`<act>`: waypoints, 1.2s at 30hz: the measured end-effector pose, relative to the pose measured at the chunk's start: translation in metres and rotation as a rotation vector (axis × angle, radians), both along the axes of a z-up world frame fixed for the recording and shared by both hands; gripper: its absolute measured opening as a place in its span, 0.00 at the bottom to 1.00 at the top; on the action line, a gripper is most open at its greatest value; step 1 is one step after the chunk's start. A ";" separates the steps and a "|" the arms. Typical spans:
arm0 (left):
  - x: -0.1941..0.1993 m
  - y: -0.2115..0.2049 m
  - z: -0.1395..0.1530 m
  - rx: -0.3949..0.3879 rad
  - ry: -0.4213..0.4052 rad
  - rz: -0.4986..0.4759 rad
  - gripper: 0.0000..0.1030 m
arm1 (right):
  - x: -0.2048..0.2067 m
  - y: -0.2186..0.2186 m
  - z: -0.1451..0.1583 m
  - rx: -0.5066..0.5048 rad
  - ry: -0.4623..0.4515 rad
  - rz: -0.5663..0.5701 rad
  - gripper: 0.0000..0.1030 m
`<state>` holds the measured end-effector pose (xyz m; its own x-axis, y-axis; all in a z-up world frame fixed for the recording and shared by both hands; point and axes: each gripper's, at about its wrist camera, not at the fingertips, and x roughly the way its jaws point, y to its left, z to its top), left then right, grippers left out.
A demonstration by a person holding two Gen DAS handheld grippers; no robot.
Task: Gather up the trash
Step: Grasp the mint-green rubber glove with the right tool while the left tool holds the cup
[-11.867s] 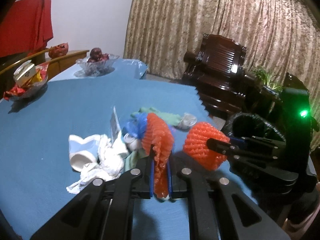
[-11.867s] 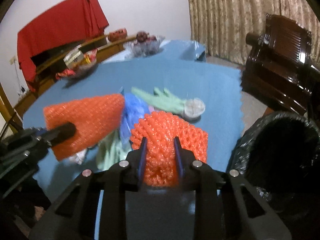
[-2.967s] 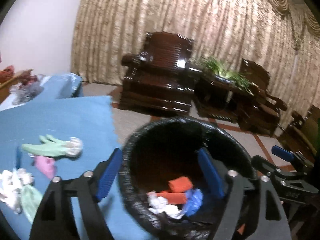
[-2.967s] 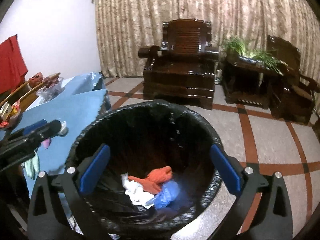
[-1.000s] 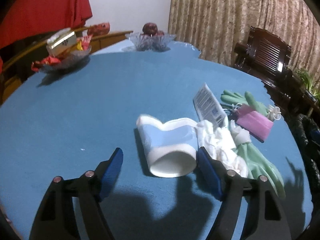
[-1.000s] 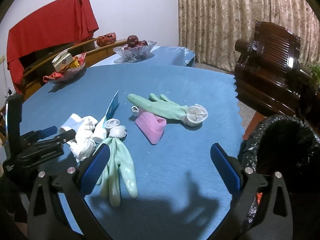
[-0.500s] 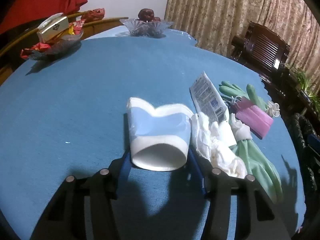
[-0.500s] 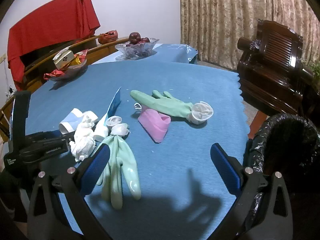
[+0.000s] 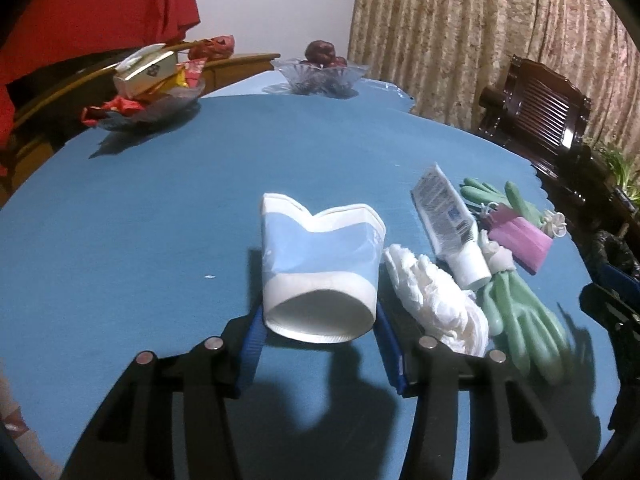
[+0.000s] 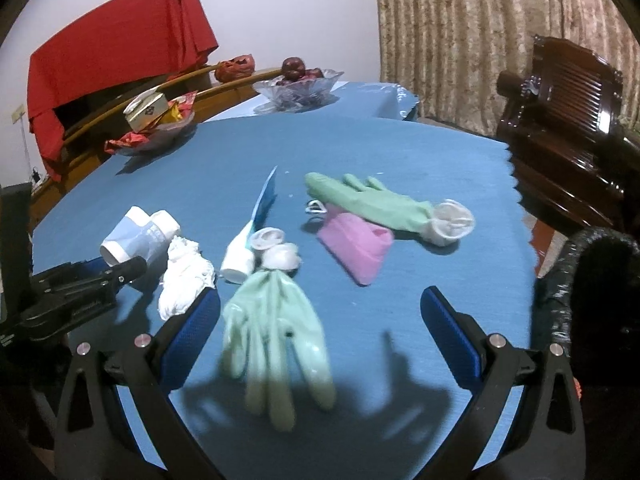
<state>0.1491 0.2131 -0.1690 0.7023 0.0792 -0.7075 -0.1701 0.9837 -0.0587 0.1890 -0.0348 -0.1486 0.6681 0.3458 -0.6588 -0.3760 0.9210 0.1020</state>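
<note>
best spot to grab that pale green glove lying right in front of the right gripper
Probably the bunched wrist of the pale green glove, near its white cuff. It lies flat, fingers splayed toward the right gripper, so come from above with the open jaws straddling the narrow wrist, clear of the toothpaste tube beside it.

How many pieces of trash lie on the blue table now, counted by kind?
Green rubber gloves: 2
Crushed paper cup: 1
Crumpled white tissue: 1
Squeezed tube: 1
Pink wrapper: 1
Total: 6
</note>
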 end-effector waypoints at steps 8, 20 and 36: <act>-0.008 0.009 0.003 -0.008 -0.006 0.024 0.49 | 0.016 0.029 -0.021 -0.033 0.062 0.017 0.82; -0.015 0.000 0.008 -0.011 -0.019 0.012 0.49 | 0.020 0.043 -0.033 -0.013 0.151 0.089 0.42; -0.020 -0.027 0.035 0.001 -0.079 -0.031 0.49 | 0.002 0.010 0.010 0.040 0.064 0.077 0.02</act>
